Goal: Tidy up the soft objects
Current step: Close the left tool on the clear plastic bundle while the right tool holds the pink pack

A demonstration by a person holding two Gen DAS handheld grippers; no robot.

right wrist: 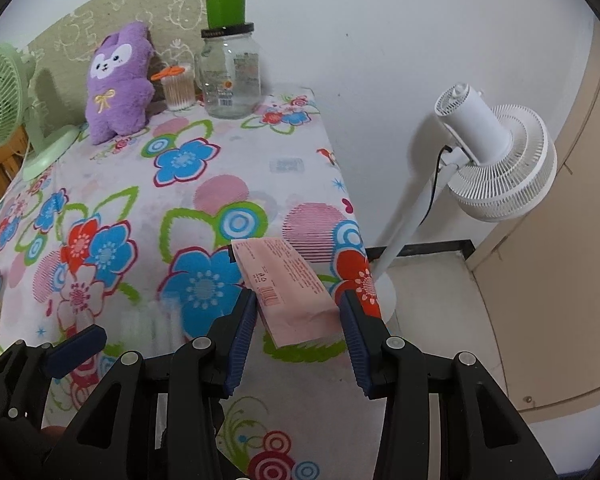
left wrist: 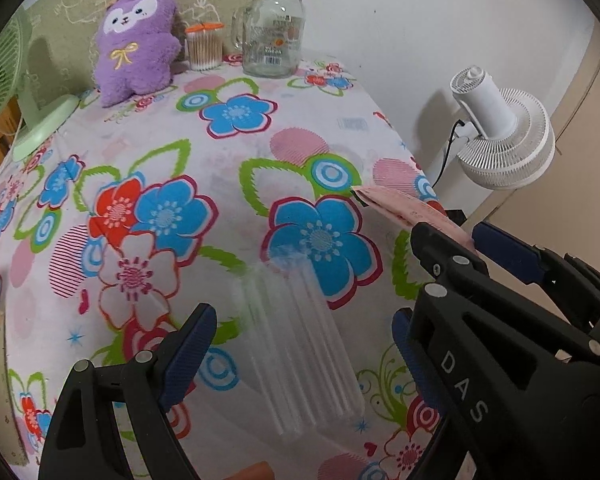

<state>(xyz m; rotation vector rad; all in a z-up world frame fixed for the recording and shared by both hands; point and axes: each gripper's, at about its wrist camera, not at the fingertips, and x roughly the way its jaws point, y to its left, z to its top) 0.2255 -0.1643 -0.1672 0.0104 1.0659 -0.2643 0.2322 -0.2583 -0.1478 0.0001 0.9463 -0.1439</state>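
Clearly the right tongs (right wrist: 298,320) clamp a pink tissue pack (right wrist: 288,280), carried above the floral surface (right wrist: 148,184) near its right edge. The left tongs (left wrist: 300,344) stand wide and empty over a clear bag of plastic straws (left wrist: 300,344) lying on the cloth. The carry-and-place step seems under way; next, probably, the pack needs setting down beside the purple plush toy (right wrist: 116,84) at the back.

Floral-clothed table (left wrist: 148,184), purple plush (left wrist: 134,40), glass jar (left wrist: 274,32), swab tub (left wrist: 204,46), green fan (left wrist: 40,128)

Both wrist cameras look down, seemingly close, sharing the tablecloth (left wrist: 148,168).
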